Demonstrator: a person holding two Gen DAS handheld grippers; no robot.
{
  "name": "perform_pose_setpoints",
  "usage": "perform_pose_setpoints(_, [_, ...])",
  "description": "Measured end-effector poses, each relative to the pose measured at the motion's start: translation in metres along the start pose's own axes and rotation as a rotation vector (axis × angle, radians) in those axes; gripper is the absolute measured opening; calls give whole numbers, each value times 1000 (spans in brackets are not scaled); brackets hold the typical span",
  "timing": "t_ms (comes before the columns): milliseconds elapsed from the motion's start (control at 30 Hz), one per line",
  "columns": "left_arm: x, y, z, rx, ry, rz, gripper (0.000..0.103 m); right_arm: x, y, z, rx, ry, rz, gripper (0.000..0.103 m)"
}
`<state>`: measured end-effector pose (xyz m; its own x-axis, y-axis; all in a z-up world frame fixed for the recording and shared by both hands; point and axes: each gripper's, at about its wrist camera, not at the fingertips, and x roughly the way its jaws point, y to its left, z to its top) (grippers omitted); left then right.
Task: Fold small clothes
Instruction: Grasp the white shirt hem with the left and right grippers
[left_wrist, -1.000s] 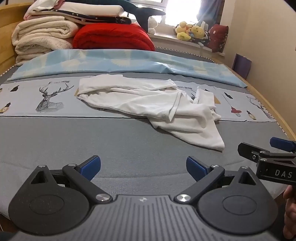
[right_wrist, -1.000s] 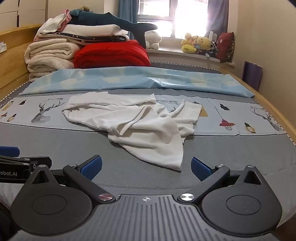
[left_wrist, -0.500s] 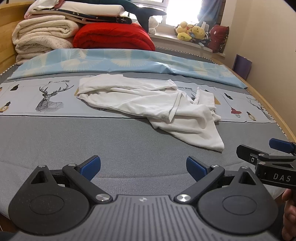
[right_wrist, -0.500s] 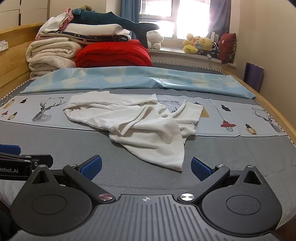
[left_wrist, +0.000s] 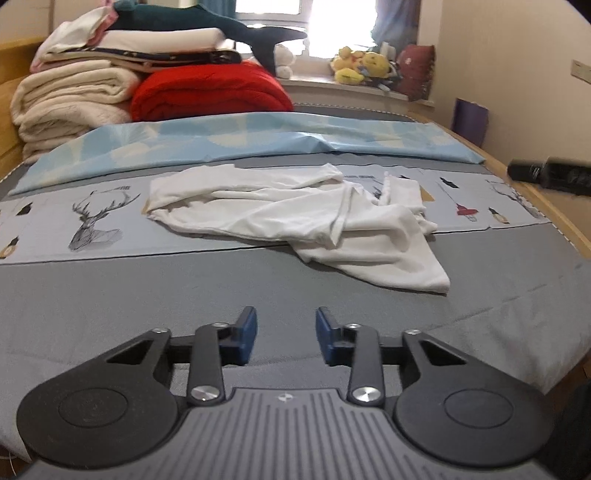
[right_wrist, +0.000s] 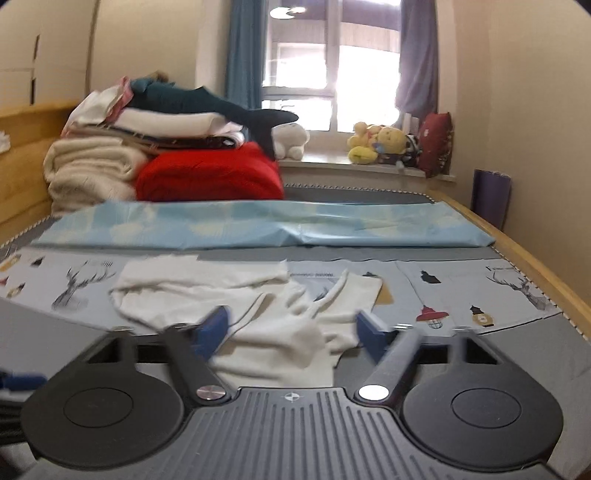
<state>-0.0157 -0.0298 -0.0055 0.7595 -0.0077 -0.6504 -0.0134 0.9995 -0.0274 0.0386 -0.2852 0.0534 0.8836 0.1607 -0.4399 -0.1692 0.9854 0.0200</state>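
A crumpled white garment (left_wrist: 295, 221) lies on the bed, across the printed deer strip and the grey cover (left_wrist: 147, 295). My left gripper (left_wrist: 284, 332) hovers over the grey cover short of the garment. Its jaws are closing, a narrow gap is left and nothing is between them. My right gripper (right_wrist: 293, 332) is raised and pointed at the same garment (right_wrist: 258, 295). Its jaws are closing too. The cloth shows through the gap beyond the blue pads (right_wrist: 214, 328), which do not press on it. In the left wrist view the right gripper (left_wrist: 546, 173) is a dark blur at the far right.
Folded cream blankets (left_wrist: 70, 107), a red quilt (left_wrist: 210, 92) and a plush shark (left_wrist: 207, 26) are stacked at the headboard. A light blue sheet (left_wrist: 258, 140) crosses the bed behind the garment. The wooden bed rail (right_wrist: 524, 258) runs along the right, with a purple bag (right_wrist: 491, 195) by the wall.
Both grippers' jaws have narrowed from wide open. The right gripper has risen and moved forward toward the garment; in the left wrist view it went from lower right to upper right.
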Motion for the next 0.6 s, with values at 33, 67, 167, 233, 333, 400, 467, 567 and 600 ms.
perform_pose_setpoints(33, [1,0,1,-2,1,-11,34,9,-8,-9,31,41,-15,46])
perform_pose_setpoints(67, [2,0,3,-9,0,-22,34,20,-10,-14,30,138,-43,37])
perform_pose_setpoints(167, [8,3,10,-33,12,-51,31,26,-20,-12,85,127,-24,25])
perform_pose_setpoints(233, [19,4,22,-39,29,-81,24,28,-20,-12,62,116,-26,25])
perform_pose_setpoints(333, [40,2,45,-8,28,-88,18,41,-19,-17,71,162,4,25])
perform_pose_setpoints(400, [62,-1,62,11,21,-94,17,43,-20,-16,73,157,19,25])
perform_pose_setpoints(467, [88,-3,77,7,14,-101,17,41,-21,-14,80,143,43,25])
perform_pose_setpoints(567, [129,-5,87,-41,40,-131,17,42,-25,-15,90,151,61,25])
perform_pose_setpoints(600, [144,-8,89,-57,65,-124,17,43,-26,-15,86,154,60,26])
